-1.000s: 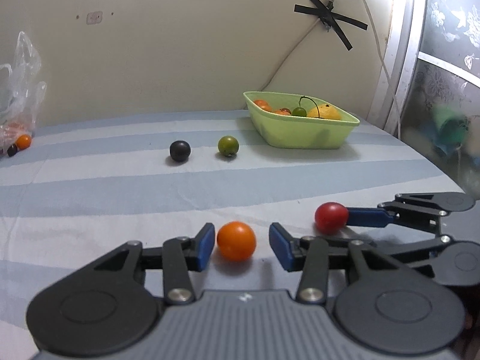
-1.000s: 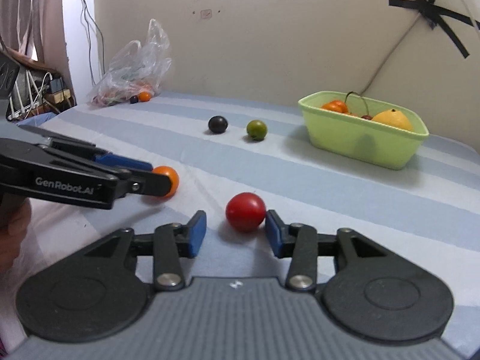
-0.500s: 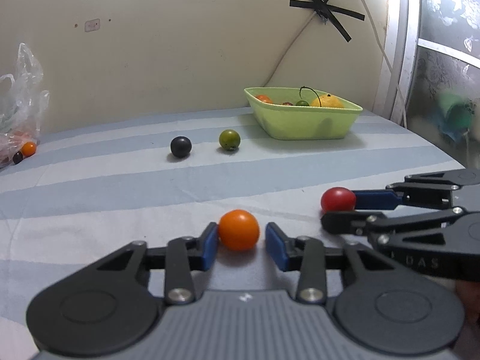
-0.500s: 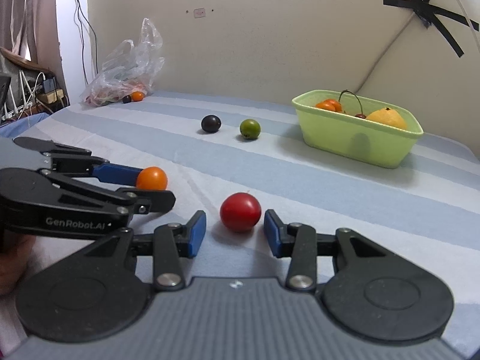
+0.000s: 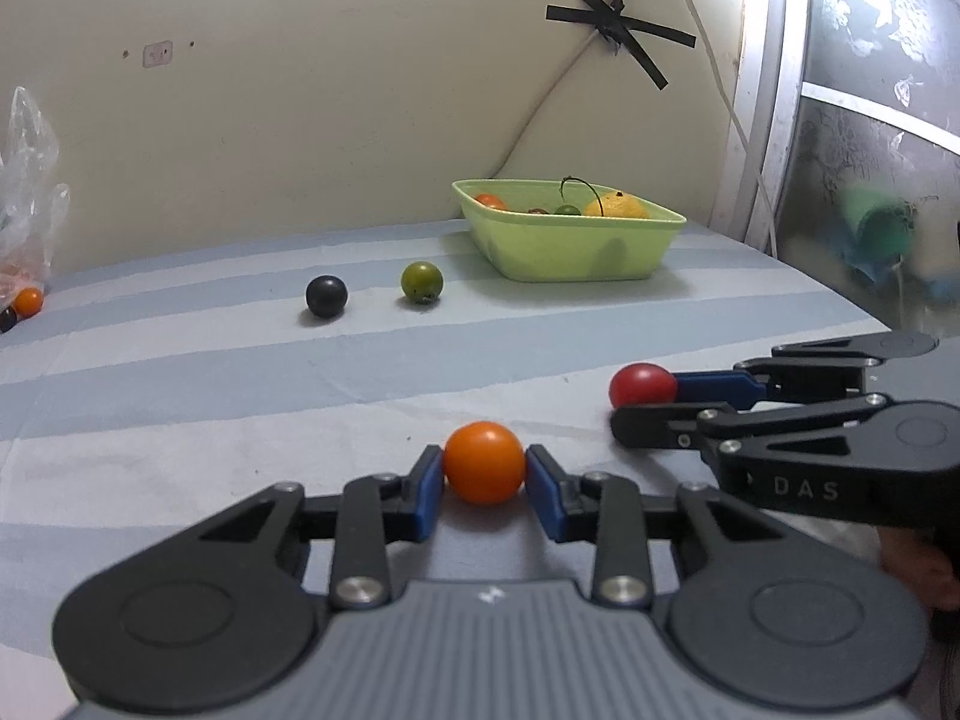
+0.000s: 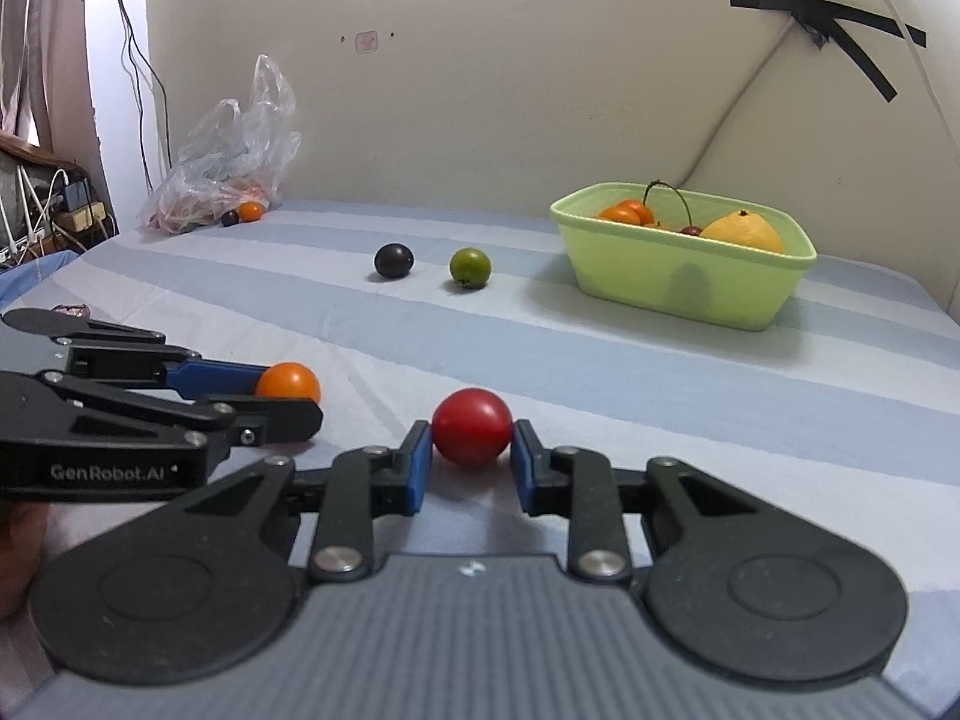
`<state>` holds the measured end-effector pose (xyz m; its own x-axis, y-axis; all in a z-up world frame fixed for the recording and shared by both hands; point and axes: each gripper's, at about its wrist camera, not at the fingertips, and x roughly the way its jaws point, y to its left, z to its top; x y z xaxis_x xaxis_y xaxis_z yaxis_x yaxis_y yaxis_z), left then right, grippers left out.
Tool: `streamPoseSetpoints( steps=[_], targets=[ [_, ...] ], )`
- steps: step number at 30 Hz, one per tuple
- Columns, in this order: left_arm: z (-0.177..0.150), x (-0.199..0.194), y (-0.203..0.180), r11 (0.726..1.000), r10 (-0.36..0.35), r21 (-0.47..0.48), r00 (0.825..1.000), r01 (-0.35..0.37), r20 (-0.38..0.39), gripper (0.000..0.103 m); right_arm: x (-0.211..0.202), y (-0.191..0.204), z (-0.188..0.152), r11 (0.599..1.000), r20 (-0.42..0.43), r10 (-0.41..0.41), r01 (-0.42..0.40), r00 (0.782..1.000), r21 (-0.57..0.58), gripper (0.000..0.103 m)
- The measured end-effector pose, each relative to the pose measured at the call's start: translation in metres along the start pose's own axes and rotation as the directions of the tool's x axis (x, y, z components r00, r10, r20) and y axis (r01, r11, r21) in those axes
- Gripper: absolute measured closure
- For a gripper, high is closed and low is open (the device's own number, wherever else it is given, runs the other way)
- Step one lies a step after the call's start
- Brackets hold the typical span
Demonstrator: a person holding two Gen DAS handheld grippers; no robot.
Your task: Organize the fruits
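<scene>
My left gripper [image 5: 484, 461] is shut on a small orange fruit [image 5: 483, 475], its blue pads pressing on both sides just above the striped cloth. The jaws of my right gripper [image 6: 472, 443] are closing, and its pads touch a small red fruit [image 6: 472, 426] that sits between them. Each gripper also shows in the other's view: the right gripper [image 5: 643, 405] with the red fruit [image 5: 641, 384], the left gripper [image 6: 289, 399] with the orange fruit [image 6: 288, 381]. A light green bowl [image 6: 678, 285] with several fruits stands at the far right.
A black fruit [image 6: 393, 260] and a green fruit [image 6: 470, 266] lie loose on the blue and white striped cloth [image 6: 600, 372] left of the bowl. A clear plastic bag [image 6: 228, 168] with more fruit lies at the far left by the wall. Cables hang beside it.
Both grippers closed from open: the left pads came onto the orange fruit first, then the right pads onto the red fruit. Neither hand shifted much.
</scene>
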<state>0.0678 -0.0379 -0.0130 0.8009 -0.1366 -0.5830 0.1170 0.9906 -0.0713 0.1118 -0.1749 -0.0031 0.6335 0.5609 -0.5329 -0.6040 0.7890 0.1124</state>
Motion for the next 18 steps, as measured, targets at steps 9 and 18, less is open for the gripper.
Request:
streamPoseSetpoints(
  steps=[9, 18],
  targets=[
    [-0.0005, 0.0009, -0.0007, 1.0, 0.0, 0.0, 1.0, 0.0, 0.0, 0.072, 0.0006, -0.002, 0.0009, 1.0, -0.004, 0.004, -0.004, 1.0, 0.004, 0.072],
    [-0.0004, 0.0012, -0.0003, 1.0, 0.0, -0.001, 1.0, 0.0, -0.001, 0.072, 0.0008, -0.0023, 0.0009, 1.0, -0.004, 0.005, -0.005, 1.0, 0.003, 0.072]
  ],
)
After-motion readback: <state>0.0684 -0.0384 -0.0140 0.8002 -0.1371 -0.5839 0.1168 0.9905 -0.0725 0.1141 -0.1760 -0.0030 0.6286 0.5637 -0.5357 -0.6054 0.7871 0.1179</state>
